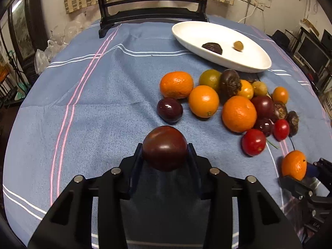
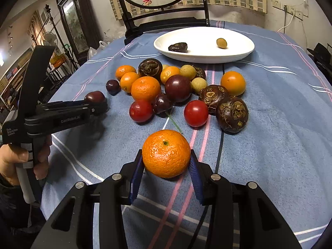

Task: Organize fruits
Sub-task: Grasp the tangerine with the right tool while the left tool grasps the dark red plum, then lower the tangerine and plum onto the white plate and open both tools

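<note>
Left wrist view: a dark plum [image 1: 165, 147] is clamped in the left gripper [image 1: 165, 151] above the blue-clothed worktop [image 1: 93, 108]. A mandarin [image 2: 166, 153] is clamped in the right gripper [image 2: 166, 159], near the fruit pile [image 2: 178, 89] before the white plate [image 2: 204, 44].

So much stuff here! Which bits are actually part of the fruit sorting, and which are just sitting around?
Part of the job:
- dark plum in the left gripper
- mandarin in the right gripper
- fruit pile on the cloth
- white dish, already holding two small pieces

Just lying about:
- blue tablecloth
- black mirror stand
- plastic bags
</note>
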A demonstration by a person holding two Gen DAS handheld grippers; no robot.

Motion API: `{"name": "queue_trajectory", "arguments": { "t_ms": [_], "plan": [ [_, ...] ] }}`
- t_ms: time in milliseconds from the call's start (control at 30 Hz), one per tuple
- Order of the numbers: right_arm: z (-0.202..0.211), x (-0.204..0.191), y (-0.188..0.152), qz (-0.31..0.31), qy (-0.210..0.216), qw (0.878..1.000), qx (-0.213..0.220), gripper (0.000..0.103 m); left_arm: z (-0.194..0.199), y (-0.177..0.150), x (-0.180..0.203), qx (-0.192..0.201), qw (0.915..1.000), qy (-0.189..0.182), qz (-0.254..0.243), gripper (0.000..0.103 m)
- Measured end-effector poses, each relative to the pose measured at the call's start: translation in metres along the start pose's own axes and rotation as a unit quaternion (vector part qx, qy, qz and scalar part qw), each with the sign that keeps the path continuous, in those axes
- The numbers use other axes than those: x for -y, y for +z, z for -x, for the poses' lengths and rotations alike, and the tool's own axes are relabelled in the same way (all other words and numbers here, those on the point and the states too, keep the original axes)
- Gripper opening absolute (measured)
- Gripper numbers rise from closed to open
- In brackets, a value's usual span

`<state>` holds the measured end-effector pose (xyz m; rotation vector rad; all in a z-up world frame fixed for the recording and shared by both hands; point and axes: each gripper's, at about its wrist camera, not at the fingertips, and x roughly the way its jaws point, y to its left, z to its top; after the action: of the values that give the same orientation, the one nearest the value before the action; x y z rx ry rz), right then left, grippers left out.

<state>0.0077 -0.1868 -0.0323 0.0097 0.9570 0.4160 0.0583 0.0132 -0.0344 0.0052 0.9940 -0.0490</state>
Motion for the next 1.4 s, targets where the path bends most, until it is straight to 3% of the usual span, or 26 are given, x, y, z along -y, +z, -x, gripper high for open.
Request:
{"name": "queue_trajectory", "arguments": {
  "t_ms": [167, 367, 567, 767, 900, 1033, 1200, 1267, 1300, 1400],
  "plan": [
    [0.012, 0.007, 0.003, -0.005, 0.002, 1.000, 0.017, 0.042, 0.016, 0.000, 0.000, 0.010, 0.9995, -0.029, 0.001, 0.040],
    [0.038, 0.017, 0.022, -0.013, -0.010, 0.998, 0.068, 0.042, 0.049, 0.026, 0.016, 0.058, 0.9965, -0.056, -0.022, 0.040],
    [0.058, 0.020, 0.070, -0.006, -0.027, 0.991, 0.133, 0.042, 0.063, 0.080, 0.037, 0.097, 0.9919, -0.077, -0.025, 0.040],
    [0.049, 0.035, 0.126, -0.013, -0.055, 0.982, 0.180, 0.043, 0.040, 0.152, 0.051, 0.123, 0.9901, -0.066, -0.009, 0.040],
    [-0.002, 0.058, 0.151, -0.045, -0.064, 0.986, 0.146, 0.043, -0.001, 0.178, 0.056, 0.094, 0.9942, -0.054, -0.006, 0.040],
    [-0.047, 0.072, 0.153, -0.059, -0.061, 0.992, 0.097, 0.043, -0.042, 0.181, 0.061, 0.050, 0.9975, -0.049, -0.012, 0.040],
    [-0.065, 0.081, 0.149, -0.065, -0.054, 0.993, 0.088, 0.045, -0.072, 0.180, 0.069, 0.028, 0.9979, -0.055, -0.022, 0.040],
    [-0.068, 0.086, 0.146, -0.081, -0.025, 0.992, 0.093, 0.064, -0.080, 0.181, 0.068, 0.019, 0.9981, -0.056, -0.016, 0.045],
    [-0.065, 0.087, 0.144, -0.085, -0.009, 0.991, 0.100, 0.066, -0.081, 0.181, 0.067, 0.016, 0.9982, -0.057, -0.011, 0.055],
    [-0.056, 0.084, 0.140, -0.079, -0.007, 0.992, 0.103, 0.068, -0.065, 0.171, 0.059, 0.013, 0.9964, -0.083, 0.006, 0.068]
  ]
}}
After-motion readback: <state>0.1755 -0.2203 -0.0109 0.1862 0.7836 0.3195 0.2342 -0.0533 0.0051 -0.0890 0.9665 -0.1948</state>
